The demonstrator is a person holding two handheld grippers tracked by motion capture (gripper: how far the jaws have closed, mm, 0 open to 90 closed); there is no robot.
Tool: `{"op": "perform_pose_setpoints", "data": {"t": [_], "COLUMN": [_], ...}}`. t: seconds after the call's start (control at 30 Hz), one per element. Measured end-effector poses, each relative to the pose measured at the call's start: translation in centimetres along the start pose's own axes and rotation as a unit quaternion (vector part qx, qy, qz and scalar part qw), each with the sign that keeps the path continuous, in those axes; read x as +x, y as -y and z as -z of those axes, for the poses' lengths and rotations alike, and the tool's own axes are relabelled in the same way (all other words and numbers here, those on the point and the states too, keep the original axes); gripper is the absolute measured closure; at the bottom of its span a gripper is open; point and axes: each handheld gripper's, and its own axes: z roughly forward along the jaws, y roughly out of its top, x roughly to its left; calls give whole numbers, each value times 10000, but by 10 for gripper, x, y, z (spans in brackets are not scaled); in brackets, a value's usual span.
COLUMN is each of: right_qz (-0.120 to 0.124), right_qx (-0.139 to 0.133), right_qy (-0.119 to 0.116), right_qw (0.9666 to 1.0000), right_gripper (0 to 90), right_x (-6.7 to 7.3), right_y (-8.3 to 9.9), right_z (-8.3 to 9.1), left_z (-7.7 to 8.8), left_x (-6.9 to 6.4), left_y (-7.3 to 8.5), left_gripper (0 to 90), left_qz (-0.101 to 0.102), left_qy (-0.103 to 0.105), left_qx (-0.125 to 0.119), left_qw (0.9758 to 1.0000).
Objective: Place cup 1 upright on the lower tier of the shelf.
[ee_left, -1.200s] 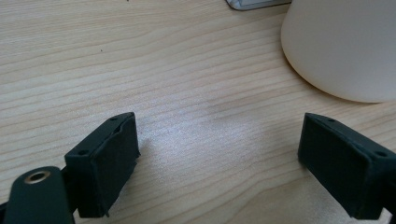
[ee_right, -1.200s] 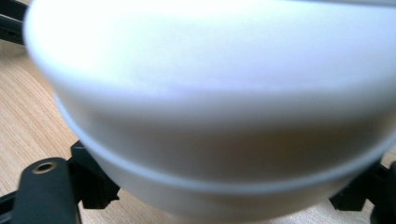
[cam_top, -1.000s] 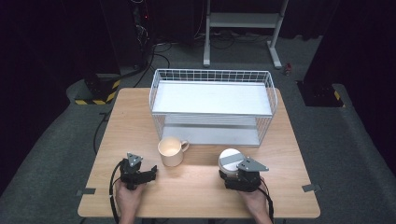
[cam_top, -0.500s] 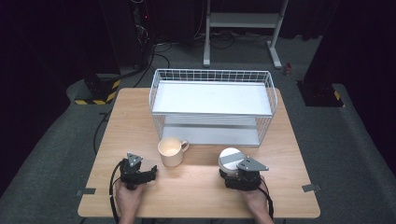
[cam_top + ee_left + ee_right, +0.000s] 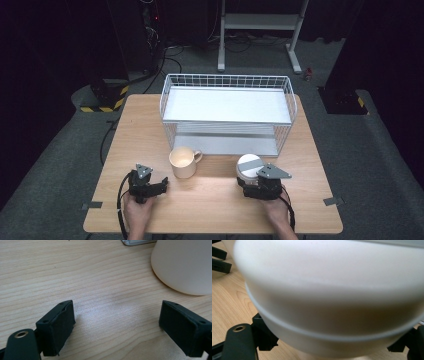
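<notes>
A cream mug stands on the wooden table, its handle turned toward the rack. My left gripper rests on the table just left of the mug and nearer the front edge. In the left gripper view this gripper is open over bare wood, with the mug ahead at the right. A white round bowl-like vessel stands right of the mug. My right gripper sits right behind it. In the right gripper view the vessel looms between the spread jaws of the right gripper. No pad is seen pressing on it.
A white wire rack with two shelf levels stands on the far half of the table, right behind the mug and the vessel. Bare wood lies between the two grippers. A metal stand and cables are on the dark floor beyond.
</notes>
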Motion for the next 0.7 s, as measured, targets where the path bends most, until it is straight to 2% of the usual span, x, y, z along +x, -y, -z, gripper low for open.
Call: {"op": "perform_pose_setpoints", "data": {"t": [0.7], "right_qz": [-185], "right_qx": [12], "right_qy": [48], "right_qw": [9998], "right_gripper": [183], "right_x": [-23], "right_y": [-14], "right_z": [-6], "left_z": [0], "left_x": [0], "left_y": [0], "left_gripper": [140], "left_qz": [10], "left_qy": [2], "left_qx": [-6], "left_qw": [10000]}}
